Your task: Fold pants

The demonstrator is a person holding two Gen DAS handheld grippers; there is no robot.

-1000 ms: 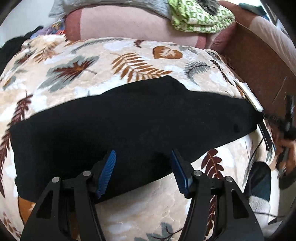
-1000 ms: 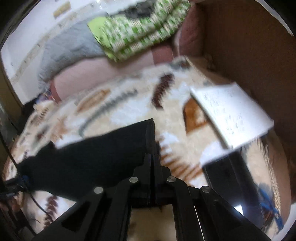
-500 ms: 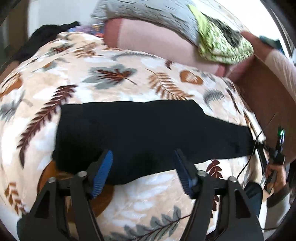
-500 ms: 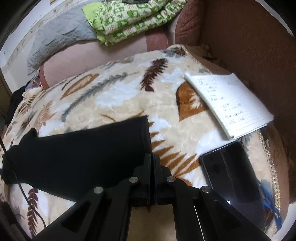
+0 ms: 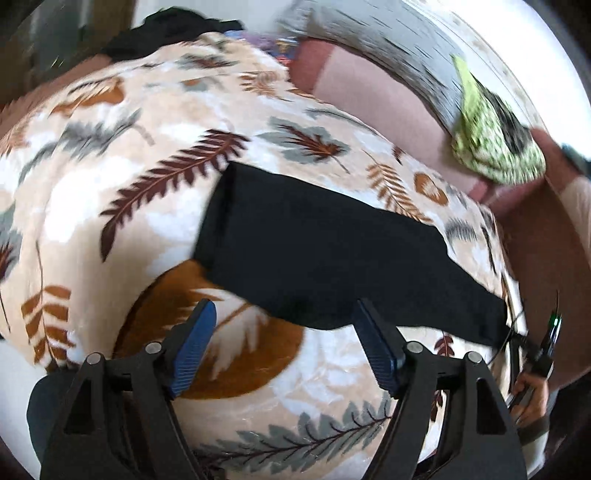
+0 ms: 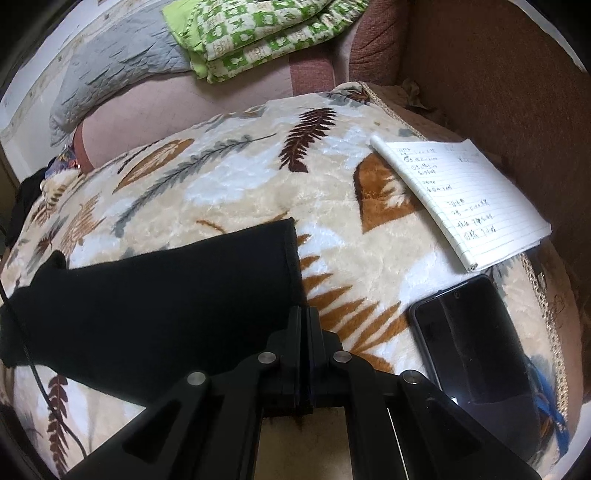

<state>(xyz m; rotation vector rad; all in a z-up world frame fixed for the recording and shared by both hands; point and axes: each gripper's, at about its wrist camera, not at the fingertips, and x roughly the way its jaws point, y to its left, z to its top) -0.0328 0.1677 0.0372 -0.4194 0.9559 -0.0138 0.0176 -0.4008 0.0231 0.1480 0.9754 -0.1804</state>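
Black pants [image 5: 317, 254] lie flat and folded lengthwise across a leaf-print blanket [image 5: 122, 206]. My left gripper [image 5: 283, 306] hovers just off their near edge, close to the wide waist end, jaws opening, with nothing between the blue pads [image 5: 192, 347]. In the right wrist view the leg end of the pants [image 6: 166, 302] reaches my right gripper [image 6: 303, 314], which is shut on the near corner of the hem. The left wrist view shows a hand [image 5: 530, 391] with that gripper at the far right end of the leg.
A lined notepad [image 6: 461, 199] and a dark phone [image 6: 476, 343] lie on the blanket right of the hem. Beyond it are a pink bolster [image 6: 155, 110], a grey quilt [image 6: 118, 62] and a folded green cloth [image 6: 258, 33]. A brown sofa wall [image 6: 498, 81] borders the right side.
The left gripper has slid along the pants toward the waist end, drawn back off the cloth and spread its jaws wider. The right gripper stayed shut at the hem, and its view steadied.
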